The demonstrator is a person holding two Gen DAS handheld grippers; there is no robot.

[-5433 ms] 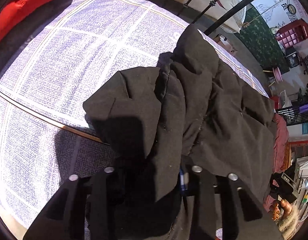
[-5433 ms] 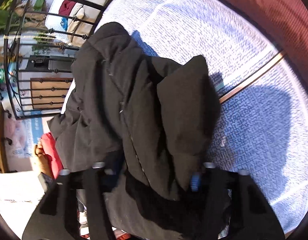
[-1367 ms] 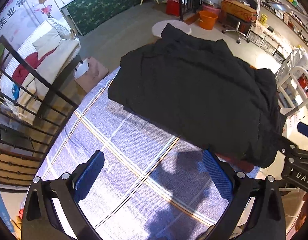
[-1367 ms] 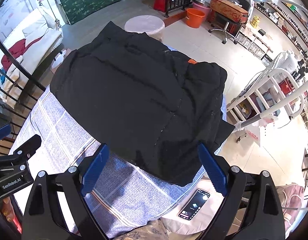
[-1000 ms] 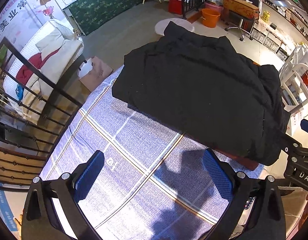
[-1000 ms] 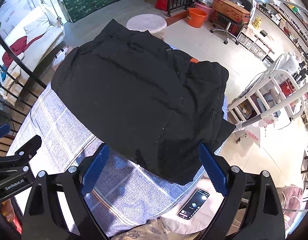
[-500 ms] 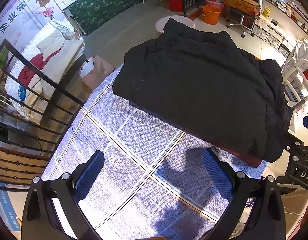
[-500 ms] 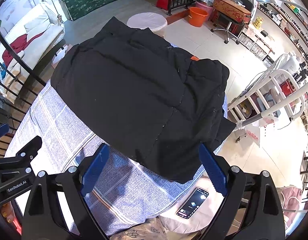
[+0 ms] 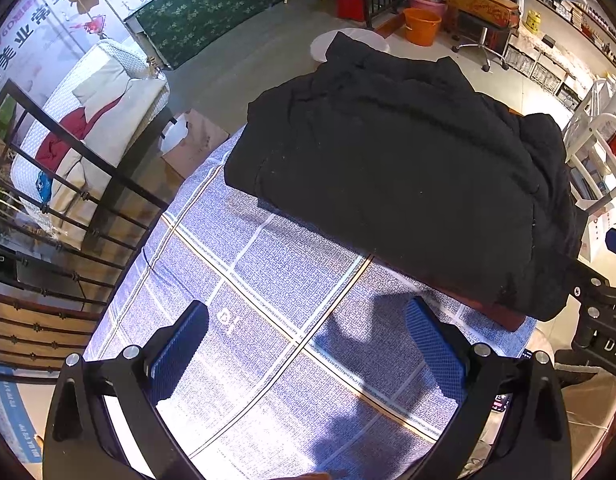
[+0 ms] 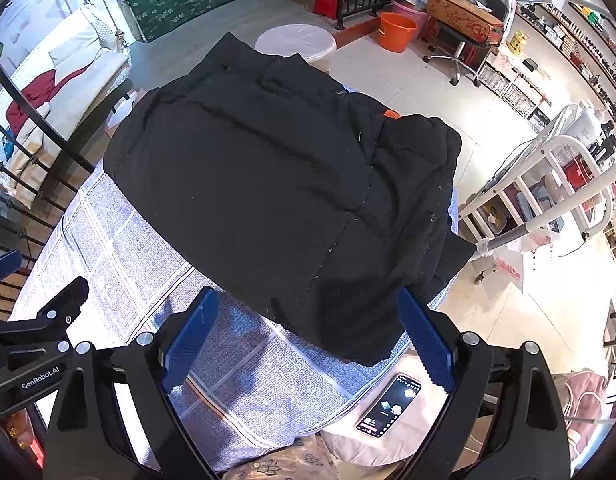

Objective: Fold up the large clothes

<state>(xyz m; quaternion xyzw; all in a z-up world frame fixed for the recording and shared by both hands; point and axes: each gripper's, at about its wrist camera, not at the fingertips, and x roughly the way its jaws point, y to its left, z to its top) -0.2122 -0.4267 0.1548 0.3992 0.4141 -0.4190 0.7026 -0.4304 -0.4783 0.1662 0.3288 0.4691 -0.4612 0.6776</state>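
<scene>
Jacket (image 10: 275, 184) folded on bedsheet (image 9: 267, 300); left claw (image 9: 303, 356), right claw (image 10: 308, 344) wide open, empty.

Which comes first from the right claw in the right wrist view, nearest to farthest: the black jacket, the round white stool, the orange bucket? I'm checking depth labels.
1. The black jacket, folded on the checked cloth straight ahead of the open right claw.
2. The round white stool, on the floor just past the jacket's far edge.
3. The orange bucket, farther back, to the right.
</scene>
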